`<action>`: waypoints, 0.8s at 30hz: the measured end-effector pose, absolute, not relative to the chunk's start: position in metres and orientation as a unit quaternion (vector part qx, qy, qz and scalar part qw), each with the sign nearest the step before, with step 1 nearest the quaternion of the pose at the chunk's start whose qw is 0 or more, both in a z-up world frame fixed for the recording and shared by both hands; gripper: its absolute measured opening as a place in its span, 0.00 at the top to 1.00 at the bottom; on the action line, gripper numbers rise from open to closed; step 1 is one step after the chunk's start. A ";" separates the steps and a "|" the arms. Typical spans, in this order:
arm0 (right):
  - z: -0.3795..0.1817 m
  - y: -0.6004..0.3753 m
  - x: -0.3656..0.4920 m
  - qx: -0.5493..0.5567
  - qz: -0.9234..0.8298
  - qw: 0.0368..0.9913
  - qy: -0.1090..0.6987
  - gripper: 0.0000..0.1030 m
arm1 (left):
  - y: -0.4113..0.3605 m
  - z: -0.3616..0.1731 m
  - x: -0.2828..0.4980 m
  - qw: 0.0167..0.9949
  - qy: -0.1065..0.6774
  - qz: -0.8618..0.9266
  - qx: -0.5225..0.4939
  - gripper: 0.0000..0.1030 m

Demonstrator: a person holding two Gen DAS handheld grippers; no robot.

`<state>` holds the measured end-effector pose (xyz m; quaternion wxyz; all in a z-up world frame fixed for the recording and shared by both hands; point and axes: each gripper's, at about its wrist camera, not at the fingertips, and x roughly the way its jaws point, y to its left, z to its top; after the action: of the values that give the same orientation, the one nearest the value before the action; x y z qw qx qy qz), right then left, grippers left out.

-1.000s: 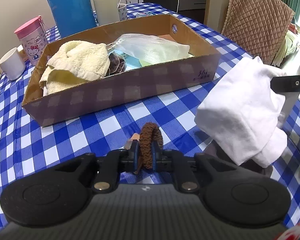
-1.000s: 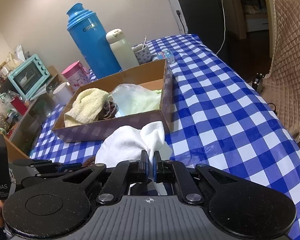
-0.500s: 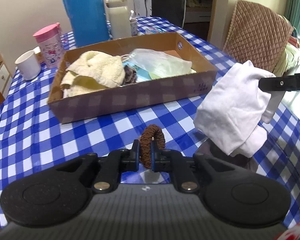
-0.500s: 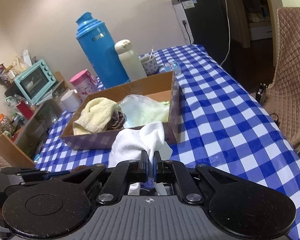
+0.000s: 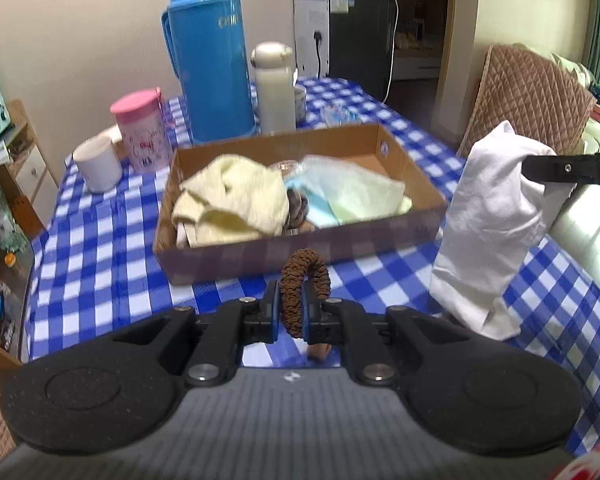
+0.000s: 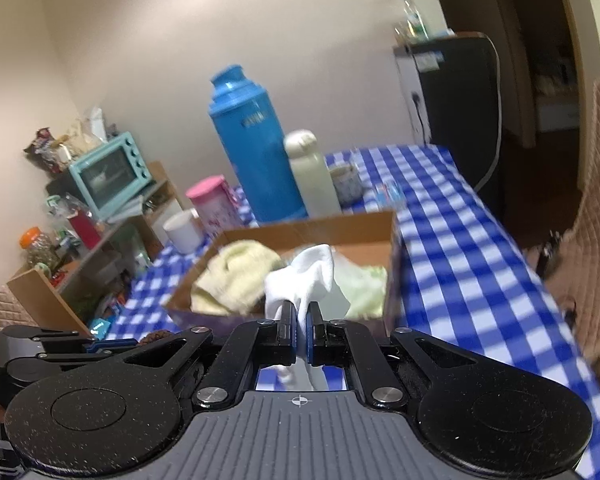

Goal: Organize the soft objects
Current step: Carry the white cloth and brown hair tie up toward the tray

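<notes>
Left gripper [image 5: 291, 309] jaws pinch a brown hair tie [image 5: 300, 288]; right gripper [image 6: 301, 322] jaws pinch a white cloth [image 6: 304, 280]

Home dining rm, checked tablecloth [image 5: 100, 240], thermos [image 5: 212, 60], toaster oven [image 6: 108, 172]

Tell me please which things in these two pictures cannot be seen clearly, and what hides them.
- Box contents: in the left wrist view the yellow towel and a plastic bag cover whatever lies under them in the cardboard box.
- Blue thermos: its lettering is blurred in both views.
- White cloth: in the right wrist view its lower part is hidden behind the right gripper.
- Small packet behind the box: too blurred to identify.
</notes>
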<state>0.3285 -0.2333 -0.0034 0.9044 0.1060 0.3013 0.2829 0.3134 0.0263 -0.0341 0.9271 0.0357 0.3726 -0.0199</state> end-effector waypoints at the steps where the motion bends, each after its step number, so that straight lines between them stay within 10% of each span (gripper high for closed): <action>1: 0.001 -0.233 0.330 0.105 0.286 0.906 0.295 0.95 | 0.026 -0.029 0.315 0.929 0.367 -0.020 0.038 0.91; 24: 0.110 -0.226 0.389 0.113 0.305 0.936 0.137 0.95 | 0.022 0.025 0.381 0.953 0.299 -0.012 0.045 0.91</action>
<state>0.3889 -0.2257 0.1104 0.9357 0.1130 0.1367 0.3049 0.3809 0.0225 0.0249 0.9532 0.0452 0.2987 -0.0117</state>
